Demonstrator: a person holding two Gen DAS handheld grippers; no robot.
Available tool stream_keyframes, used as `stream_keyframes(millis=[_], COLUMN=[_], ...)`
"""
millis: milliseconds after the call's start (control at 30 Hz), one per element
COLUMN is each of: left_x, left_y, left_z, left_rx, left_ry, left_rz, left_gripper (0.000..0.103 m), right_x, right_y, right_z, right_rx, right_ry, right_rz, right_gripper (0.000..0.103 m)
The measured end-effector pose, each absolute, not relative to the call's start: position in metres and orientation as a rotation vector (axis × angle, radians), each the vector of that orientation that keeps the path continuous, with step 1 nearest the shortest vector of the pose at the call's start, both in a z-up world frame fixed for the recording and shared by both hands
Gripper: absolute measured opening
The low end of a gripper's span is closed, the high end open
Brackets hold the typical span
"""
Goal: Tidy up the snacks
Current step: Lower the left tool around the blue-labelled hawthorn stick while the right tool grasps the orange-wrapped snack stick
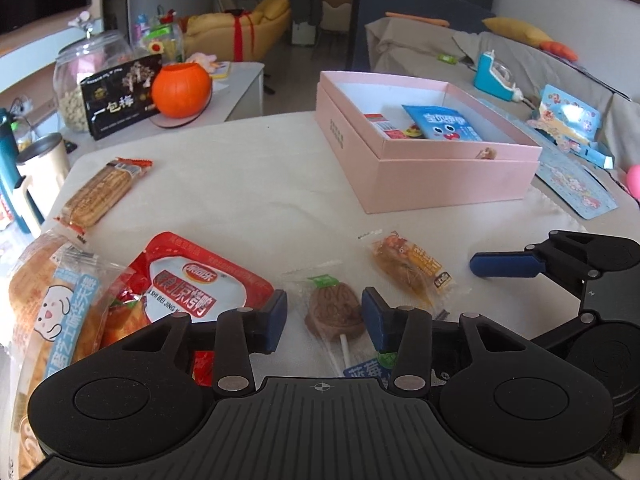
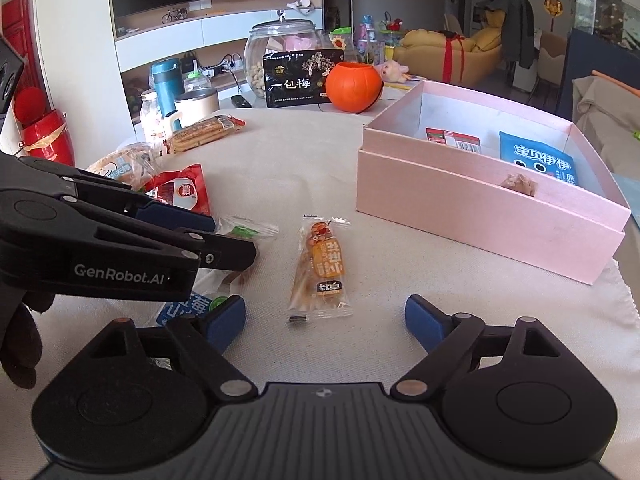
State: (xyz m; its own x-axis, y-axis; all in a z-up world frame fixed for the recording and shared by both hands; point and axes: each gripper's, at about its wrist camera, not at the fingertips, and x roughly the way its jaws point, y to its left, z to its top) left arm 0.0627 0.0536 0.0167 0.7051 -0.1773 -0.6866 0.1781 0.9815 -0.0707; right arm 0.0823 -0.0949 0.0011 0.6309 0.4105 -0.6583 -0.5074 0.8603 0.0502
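Observation:
A brown lollipop (image 1: 334, 312) in a clear wrapper lies on the white cloth between the blue pads of my left gripper (image 1: 325, 314). The pads stand a little off it, so the gripper is open. From the right wrist, that left gripper (image 2: 228, 240) hangs over the lollipop packet (image 2: 240, 232). My right gripper (image 2: 324, 314) is wide open, and an orange snack packet (image 2: 320, 268) lies just ahead of its fingertips, untouched. The pink box (image 1: 452, 184) stands open at the right, with a blue packet (image 1: 448, 122) and a red packet (image 1: 384, 122) inside.
A red packet (image 1: 192, 280), a bread bag (image 1: 48, 304) and a biscuit packet (image 1: 100, 192) lie at the left of the table. Behind it stand an orange pumpkin pot (image 1: 182, 90), a black box (image 1: 120, 96) and a glass jar (image 1: 80, 76). A mug (image 1: 40, 168) is at the left edge.

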Motion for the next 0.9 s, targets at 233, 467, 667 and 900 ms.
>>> stream_keyframes(millis=[233, 467, 667, 900], left_x=[0.046, 0.039, 0.040, 0.026], left_y=[0.074, 0.085, 0.084, 0.085], left_z=[0.009, -0.001, -0.001, -0.001], left_rx=[-0.090, -0.140, -0.143, -0.195], left_ry=[0.722, 0.652, 0.650, 0.683], left_rz=[-0.216, -0.251, -0.264, -0.305], left_gripper=[0.048, 0.049, 0.049, 0.046], right_x=[0.082, 0.086, 0.085, 0.079], right_y=[-0.092, -0.086, -0.085, -0.089], right_z=[0.001, 0.000, -0.001, 0.002], right_rx=[-0.158, -0.194, -0.195, -0.209], right_ry=[0.718, 0.741, 0.743, 0.787], right_rz=[0.529, 0.560, 0.566, 0.570], right_gripper=[0.090, 0.101, 0.103, 0.103])
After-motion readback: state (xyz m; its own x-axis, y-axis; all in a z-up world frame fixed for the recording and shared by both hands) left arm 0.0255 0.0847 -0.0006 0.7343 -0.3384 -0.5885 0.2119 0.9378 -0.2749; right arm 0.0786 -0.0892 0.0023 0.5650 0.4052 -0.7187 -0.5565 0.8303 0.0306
